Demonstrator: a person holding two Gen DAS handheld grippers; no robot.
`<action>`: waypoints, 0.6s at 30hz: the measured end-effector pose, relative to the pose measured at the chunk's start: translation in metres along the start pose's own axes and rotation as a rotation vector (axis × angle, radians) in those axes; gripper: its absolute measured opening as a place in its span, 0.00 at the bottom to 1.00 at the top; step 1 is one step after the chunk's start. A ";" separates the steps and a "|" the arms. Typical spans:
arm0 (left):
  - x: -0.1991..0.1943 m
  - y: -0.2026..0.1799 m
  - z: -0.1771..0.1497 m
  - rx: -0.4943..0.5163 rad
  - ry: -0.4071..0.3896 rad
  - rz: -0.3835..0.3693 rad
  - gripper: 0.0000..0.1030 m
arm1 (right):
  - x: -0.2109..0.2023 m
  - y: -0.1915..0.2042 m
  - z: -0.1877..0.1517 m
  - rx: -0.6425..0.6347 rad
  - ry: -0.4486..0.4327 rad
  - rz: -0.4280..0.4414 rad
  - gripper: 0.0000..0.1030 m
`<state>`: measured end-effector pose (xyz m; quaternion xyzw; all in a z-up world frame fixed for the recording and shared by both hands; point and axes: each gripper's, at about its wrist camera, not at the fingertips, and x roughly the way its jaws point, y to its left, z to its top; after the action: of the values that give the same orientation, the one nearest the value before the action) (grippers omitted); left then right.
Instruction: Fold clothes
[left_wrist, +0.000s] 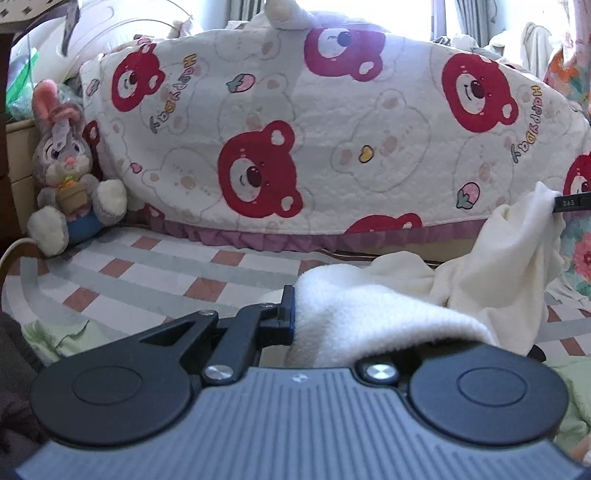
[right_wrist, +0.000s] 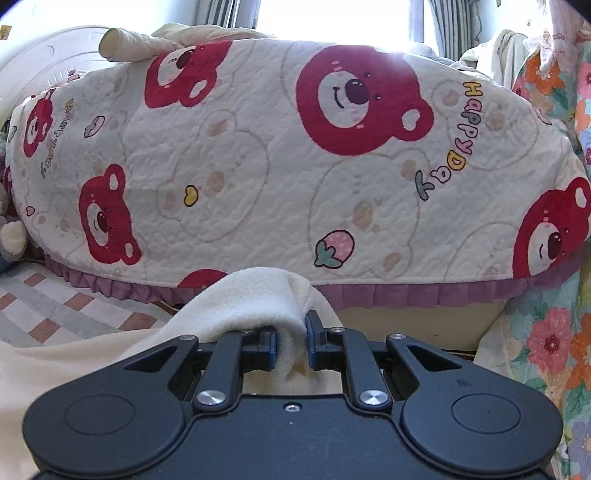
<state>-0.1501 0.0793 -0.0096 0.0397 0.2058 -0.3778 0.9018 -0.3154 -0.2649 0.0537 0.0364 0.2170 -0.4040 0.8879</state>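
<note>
The cream fleece garment (left_wrist: 406, 295) is lifted off the bed (left_wrist: 147, 273), strung between your two tongs, with the slack sagging back onto the checked sheet.

Your left tongs (left_wrist: 295, 314) are fully closed on one end of it. In the left wrist view only the left finger (left_wrist: 286, 310) with its blue pad shows; the fleece drapes over the other one and hides it. The cloth comes straight out of the clamp and runs off to the right.

Your right tongs (right_wrist: 291, 341) stand narrowly apart, closed on a thick fold of the same fleece. The blue pads (right_wrist: 309, 332) press it from both sides, and a hump of cloth bulges up over the fingertips. From the left wrist view, the tip of the right tongs (left_wrist: 570, 203) shows at the right edge with a raised corner of the garment hanging from it.

Behind the garment, near it but not touching, a quilted cover (right_wrist: 258, 166) with red bear faces and a purple ruffle hangs over the headboard area. A grey stuffed rabbit (left_wrist: 70, 173) sits at the cover's left end, on the bed. A floral fabric (right_wrist: 554, 332) stands on the right. Bright window light comes in above the cover.
</note>
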 end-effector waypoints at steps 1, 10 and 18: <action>-0.001 0.003 -0.001 -0.008 0.002 -0.003 0.04 | -0.001 0.001 0.001 -0.007 0.003 -0.005 0.16; -0.012 0.000 -0.006 0.001 -0.007 -0.048 0.04 | 0.000 0.006 -0.005 0.054 0.026 -0.049 0.16; -0.017 0.009 -0.002 -0.066 -0.020 -0.126 0.04 | -0.001 0.016 -0.004 0.027 0.050 -0.095 0.16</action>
<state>-0.1551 0.0973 -0.0056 -0.0070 0.2112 -0.4271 0.8792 -0.3055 -0.2524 0.0490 0.0481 0.2353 -0.4478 0.8613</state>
